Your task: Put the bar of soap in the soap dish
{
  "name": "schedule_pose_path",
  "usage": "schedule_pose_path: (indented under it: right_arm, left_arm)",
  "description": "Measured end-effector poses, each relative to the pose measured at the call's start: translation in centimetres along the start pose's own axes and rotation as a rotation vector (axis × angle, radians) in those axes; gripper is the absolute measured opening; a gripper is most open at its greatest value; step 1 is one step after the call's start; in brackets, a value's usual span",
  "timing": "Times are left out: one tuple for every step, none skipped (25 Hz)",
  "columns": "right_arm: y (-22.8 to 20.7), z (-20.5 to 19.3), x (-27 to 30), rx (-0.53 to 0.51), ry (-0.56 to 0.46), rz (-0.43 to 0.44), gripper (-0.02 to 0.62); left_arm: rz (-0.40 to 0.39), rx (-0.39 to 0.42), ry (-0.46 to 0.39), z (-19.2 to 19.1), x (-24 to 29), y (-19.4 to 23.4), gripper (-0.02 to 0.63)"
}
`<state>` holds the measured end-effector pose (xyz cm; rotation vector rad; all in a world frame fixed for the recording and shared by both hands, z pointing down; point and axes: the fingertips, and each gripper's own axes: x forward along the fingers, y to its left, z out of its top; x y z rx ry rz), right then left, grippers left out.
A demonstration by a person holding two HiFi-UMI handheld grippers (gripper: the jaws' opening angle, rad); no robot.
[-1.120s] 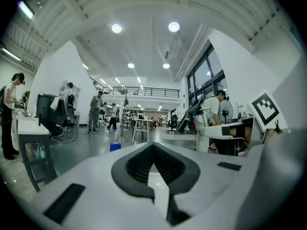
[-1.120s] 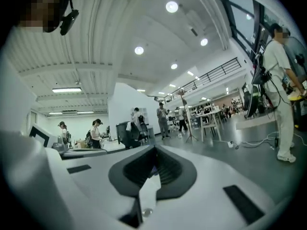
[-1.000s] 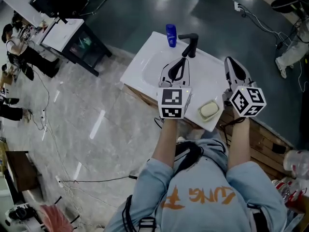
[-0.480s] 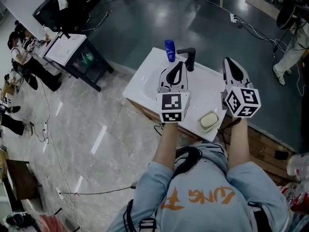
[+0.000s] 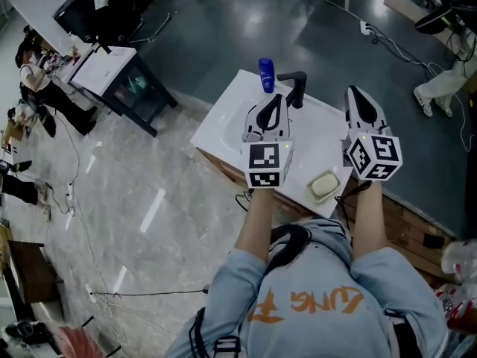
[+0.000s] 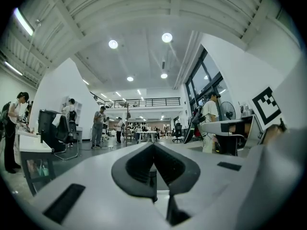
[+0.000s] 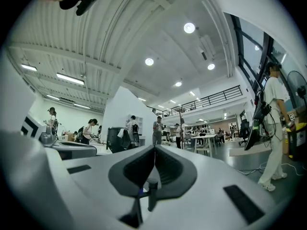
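1. Nearest to me, the bar of soap (image 5: 324, 184) lies at the near right corner of the white bench (image 5: 223, 121). It seems to sit already in the soap dish (image 5: 314, 193).
2. Above the bench, the left gripper (image 5: 274, 103) and the right gripper (image 5: 355, 95) are both closed on nothing, apart from the soap.
3. Farther off stand the black faucet (image 5: 297, 86) and the blue bottle (image 5: 266, 74). I judge that the task is done.
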<state>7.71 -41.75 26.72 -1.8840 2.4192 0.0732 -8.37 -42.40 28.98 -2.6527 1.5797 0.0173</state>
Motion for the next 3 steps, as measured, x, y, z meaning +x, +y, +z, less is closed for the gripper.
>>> schedule_pose_path:
  right_arm:
    - [0.03,-0.09,0.13,-0.004,0.001,0.001,0.029]
    - [0.06,-0.19,0.24,-0.007,0.002,0.001,0.029]
    - [0.08,-0.29,0.34,-0.011,0.004,0.002,0.029]
  left_arm:
    - [-0.001,-0.001,0.001,-0.14,0.1,0.03,0.023]
    - [-0.003,-0.001,0.004,-0.29,0.2,0.05,0.023]
    - [-0.004,-0.001,0.006,-0.46,0.29,0.06,0.023]
